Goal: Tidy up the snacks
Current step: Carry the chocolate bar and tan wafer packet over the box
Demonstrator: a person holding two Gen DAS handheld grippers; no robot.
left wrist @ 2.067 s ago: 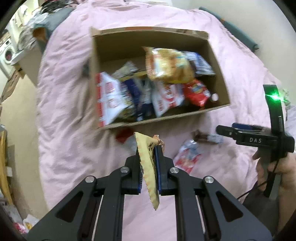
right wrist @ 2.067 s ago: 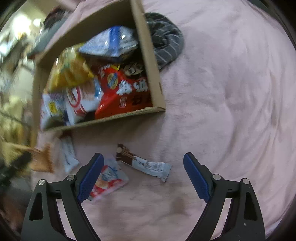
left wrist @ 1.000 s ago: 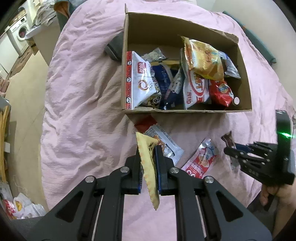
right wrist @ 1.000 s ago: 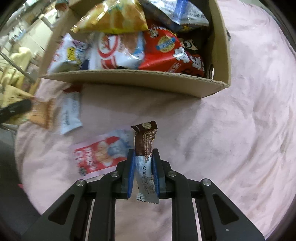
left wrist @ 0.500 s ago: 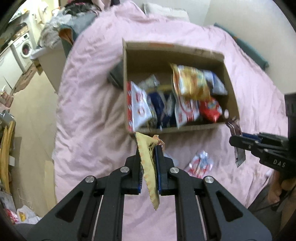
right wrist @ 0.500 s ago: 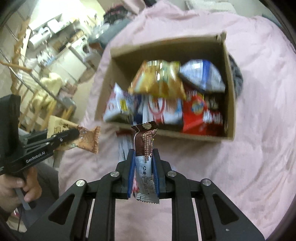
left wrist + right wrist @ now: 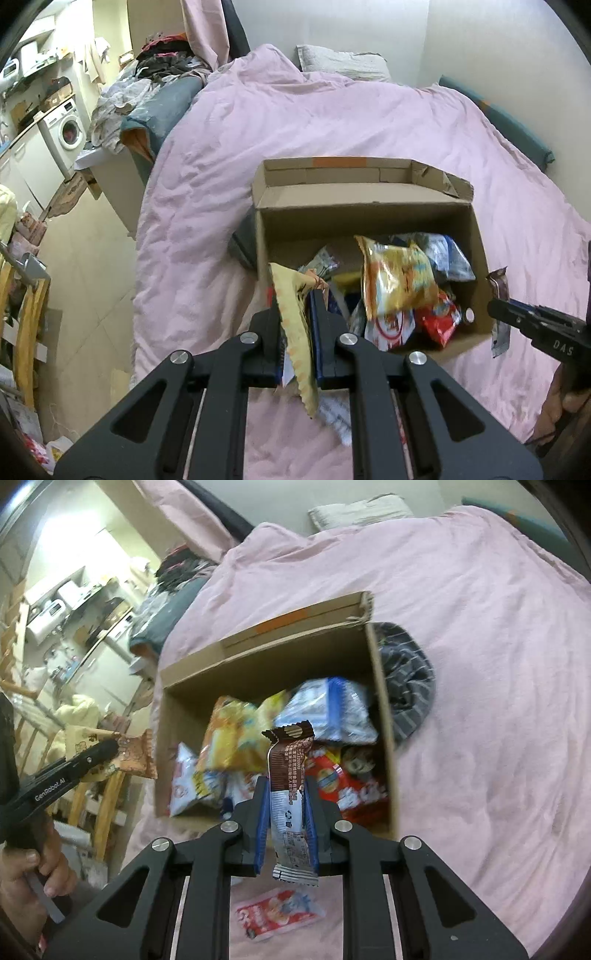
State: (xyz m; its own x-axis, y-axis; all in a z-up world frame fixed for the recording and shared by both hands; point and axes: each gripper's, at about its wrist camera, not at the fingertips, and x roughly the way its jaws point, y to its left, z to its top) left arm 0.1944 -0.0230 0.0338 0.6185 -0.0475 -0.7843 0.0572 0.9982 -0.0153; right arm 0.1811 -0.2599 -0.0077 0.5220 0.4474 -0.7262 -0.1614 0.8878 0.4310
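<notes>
An open cardboard box (image 7: pixel 369 214) (image 7: pixel 269 661) full of snack packets sits on the pink bed. My left gripper (image 7: pixel 299 317) is shut on a tan snack packet (image 7: pixel 295 332), held above the box's near left corner; the packet also shows in the right wrist view (image 7: pixel 133 753). My right gripper (image 7: pixel 286 805) is shut on a brown-and-white snack bar (image 7: pixel 290 775), held above the box's near edge; the bar shows in the left wrist view (image 7: pixel 498 295). A red-and-white packet (image 7: pixel 280 914) lies on the bed below the right gripper.
A pink duvet (image 7: pixel 332 122) covers the bed. A grey striped cloth (image 7: pixel 406 686) lies against the box's right side. Another white packet (image 7: pixel 336 417) lies on the bed under my left gripper. A washing machine (image 7: pixel 66 129) and floor clutter are on the left.
The right gripper closed on the snack bar and lifted it off the bed. Both grippers rose and now hold their packets near the box's front edge.
</notes>
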